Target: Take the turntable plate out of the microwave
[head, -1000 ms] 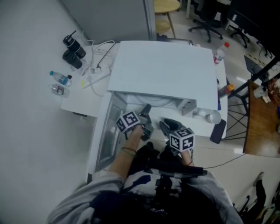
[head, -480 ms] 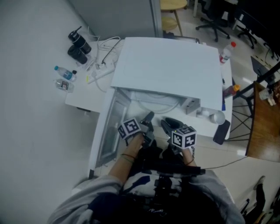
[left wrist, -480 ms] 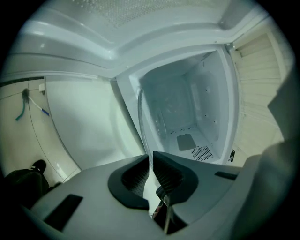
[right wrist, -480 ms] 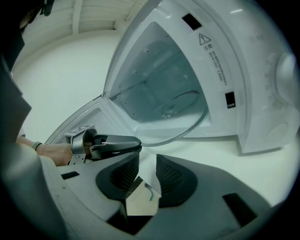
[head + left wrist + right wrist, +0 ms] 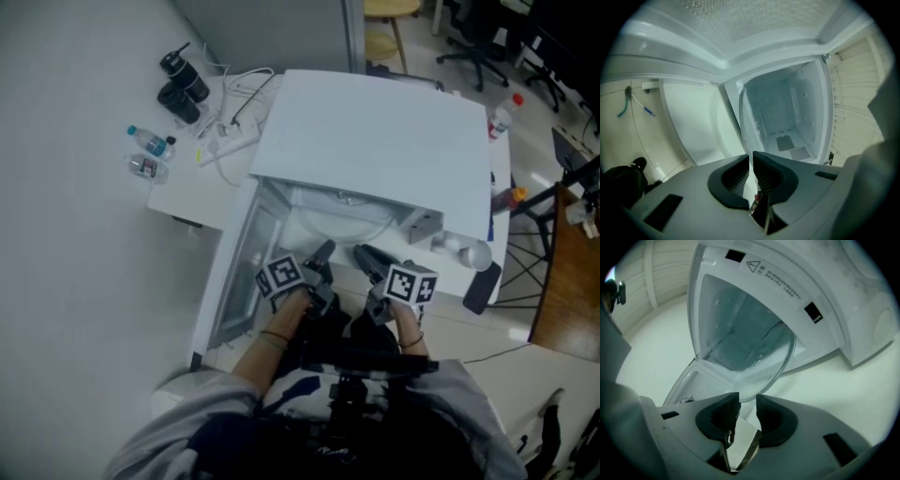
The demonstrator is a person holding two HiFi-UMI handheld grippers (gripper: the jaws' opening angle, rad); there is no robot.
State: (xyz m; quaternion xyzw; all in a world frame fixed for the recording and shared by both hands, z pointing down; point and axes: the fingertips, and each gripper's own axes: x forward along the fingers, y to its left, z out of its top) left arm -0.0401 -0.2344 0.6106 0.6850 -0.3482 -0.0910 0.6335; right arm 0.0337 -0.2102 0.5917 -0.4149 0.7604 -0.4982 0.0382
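Note:
The white microwave [image 5: 375, 141] stands with its door [image 5: 234, 281] swung open to the left. The clear glass turntable plate [image 5: 342, 223] sits at the mouth of the cavity, tilted on edge. My left gripper [image 5: 322, 251] is shut on its rim; in the left gripper view the thin edge of the plate [image 5: 745, 136] runs down between the closed left gripper [image 5: 751, 161]. My right gripper [image 5: 361, 253] is beside it at the cavity front. In the right gripper view the plate [image 5: 750, 348] dips its rim into the gap of the right gripper [image 5: 747, 404], whose jaws stand apart around it.
Left of the microwave lie two water bottles [image 5: 150, 155], black gear [image 5: 183, 84] and a power strip [image 5: 225, 142] with cables. On the right are a cup [image 5: 473, 253], a dark phone [image 5: 481, 289] and a bottle [image 5: 502, 117]. Stool and office chairs stand behind.
My left gripper has drawn slightly back toward me with the plate's rim. The right gripper has rolled in place, its marker cube turning. The head camera has shifted.

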